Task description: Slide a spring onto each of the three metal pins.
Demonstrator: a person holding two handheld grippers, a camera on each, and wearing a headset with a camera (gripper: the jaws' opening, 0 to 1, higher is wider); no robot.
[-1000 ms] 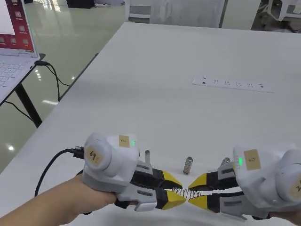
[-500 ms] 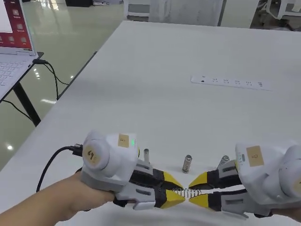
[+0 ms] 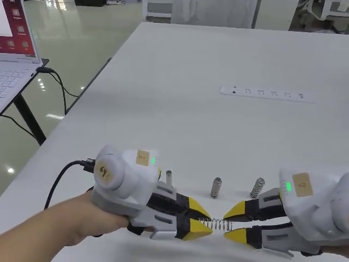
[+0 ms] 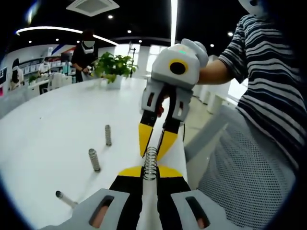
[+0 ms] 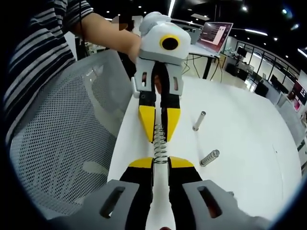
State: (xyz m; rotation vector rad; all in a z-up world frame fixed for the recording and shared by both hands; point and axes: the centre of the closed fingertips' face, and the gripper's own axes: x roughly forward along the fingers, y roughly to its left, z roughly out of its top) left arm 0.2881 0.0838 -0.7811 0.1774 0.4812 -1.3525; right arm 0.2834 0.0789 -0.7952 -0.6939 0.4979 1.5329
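Head view, L to R: a laptop (image 3: 12, 52) sits on a separate stand off the far left edge of the white counter (image 3: 180, 82). A black cable (image 3: 57, 188) runs to the left claw (image 3: 207, 221), which a hand (image 3: 82, 226) holds. The left claw is clamped on one end of a loose spring (image 3: 216, 222). The spring is level, just above the counter near its front edge. The right claw (image 3: 228, 225) faces the left one tip to tip, w/ the spring's other end btwn its jaws. In the right gripper view those jaws sit tight on the coil, so it's clamped too.

Just behind the claws three pins stand in a row. The bare pin (image 3: 169, 177) is at left, close behind the left claw. The middle pin (image 3: 216, 187) already has a coil on it. The right pin (image 3: 257, 188) has one too, looks a bit tilted, and is just beside the right claw's body. A power strip (image 3: 267, 94) lies well beyond, twd the counter's right side.

Left gripper view: the pins are at left and the held spring at centre, w/ the right claw coming in from above. A striped shirt (image 4: 259, 72) and a mesh chair (image 4: 230, 167) are at right.
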